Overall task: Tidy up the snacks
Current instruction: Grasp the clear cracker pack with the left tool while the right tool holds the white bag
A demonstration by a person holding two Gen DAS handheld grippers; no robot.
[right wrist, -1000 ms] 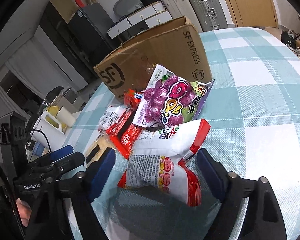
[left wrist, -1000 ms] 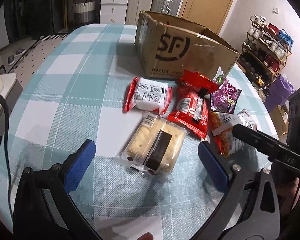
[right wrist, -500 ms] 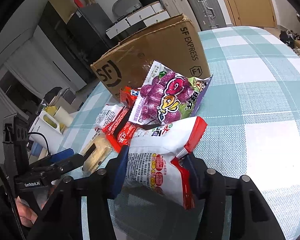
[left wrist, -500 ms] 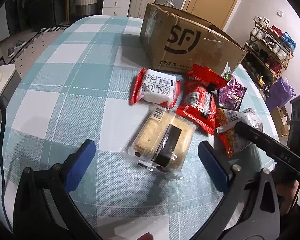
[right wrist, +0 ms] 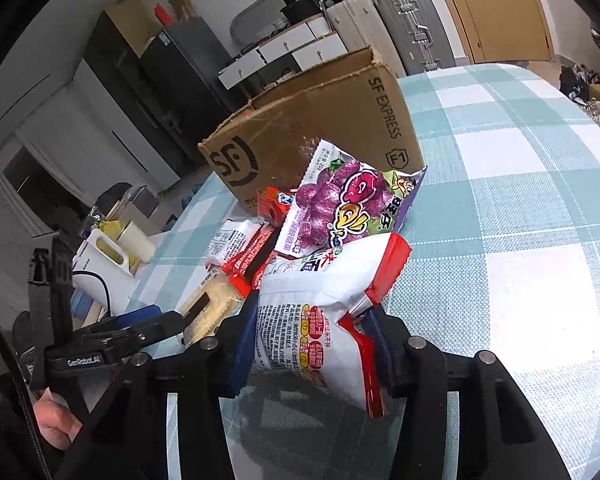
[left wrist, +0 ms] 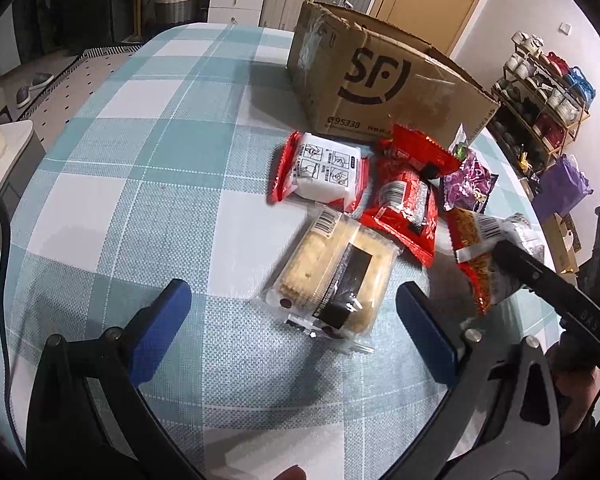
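Squeezing a white and red snack bag (right wrist: 320, 316), the right gripper (right wrist: 312, 344) has its blue fingers (right wrist: 242, 344) pressed in on both sides of the bag. The bag puffs up between them, just above the bench (right wrist: 520, 240), which wears a cloth of blue-green and white squares. Right behind this bag lies a purple grape candy bag (right wrist: 348, 204), and it leans on the brown cardboard box (right wrist: 324, 128) with the big black letters.

The left gripper (left wrist: 292, 316) hangs over the bench with its fingers (left wrist: 160, 320) spread wide and nothing between them. Just ahead of it, a clear pack of pale crackers (left wrist: 332, 276) lies flat on the cloth. Past the crackers sits a white pack with red ends (left wrist: 324, 172), and beside that a red packet (left wrist: 404, 208), with one more red packet (left wrist: 416, 148) touching the front of the box. The purple bag shows small on the right, near the box corner.

In the left view, the bag that the right gripper holds looks red and silver, with a barcode on it. It sits to the right of the crackers, with a dark finger of the right gripper across it.
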